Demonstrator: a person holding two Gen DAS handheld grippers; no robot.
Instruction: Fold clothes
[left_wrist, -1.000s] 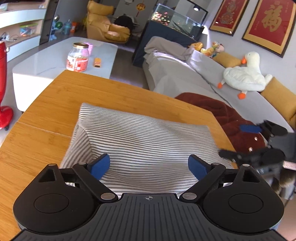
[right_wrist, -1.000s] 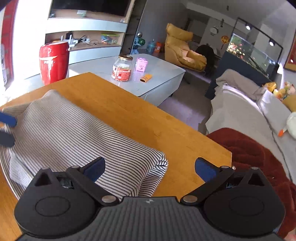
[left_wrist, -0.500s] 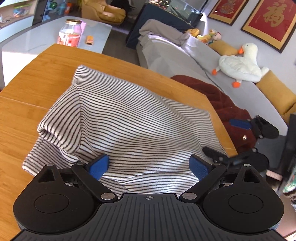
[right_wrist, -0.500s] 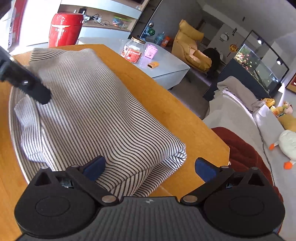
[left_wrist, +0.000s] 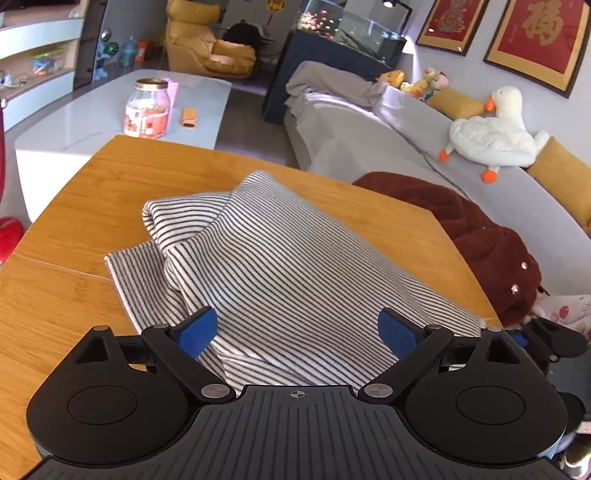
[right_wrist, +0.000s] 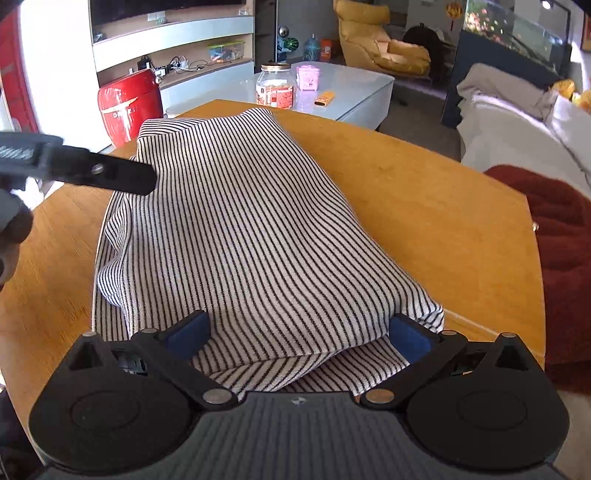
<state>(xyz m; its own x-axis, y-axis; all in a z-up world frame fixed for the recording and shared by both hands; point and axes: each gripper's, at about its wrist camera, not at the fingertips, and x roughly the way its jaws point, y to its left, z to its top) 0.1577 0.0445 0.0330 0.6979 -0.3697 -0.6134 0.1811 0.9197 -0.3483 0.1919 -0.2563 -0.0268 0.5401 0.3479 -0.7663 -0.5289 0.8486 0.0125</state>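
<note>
The striped shirt (left_wrist: 295, 266) lies on the wooden table (left_wrist: 74, 206), partly folded into a thick bundle with its near edge raised toward both cameras. A flat lower layer sticks out on the left side, and a rolled corner bulges above it.

The left gripper (left_wrist: 297, 328) has its jaws spread wide, one blue pad at each side of the near hem, with cloth running between and under them. The right gripper (right_wrist: 297, 334) is spread just as wide, and the shirt's near corner drapes between its pads (right_wrist: 408, 338). The cloth rises toward each tool as if lifted, but with the fingers this far apart neither seems to pinch it; whether the fabric rests on a lower part of the tools is hidden by their bodies, so I cannot tell what carries it.

The fold looks about midway, with the near edge apparently meant to go over the far part.

The risks come from the loose hold. If the hem only rests on the open jaws, it may slide off as they move forward, and the bundle would collapse unevenly. The bulging left corner could roll further and leave a skewed fold. The right edge of the shirt lies near the table edge (right_wrist: 532, 229), so a sideways pull might drag it over onto the red blanket (right_wrist: 561, 236).
</note>
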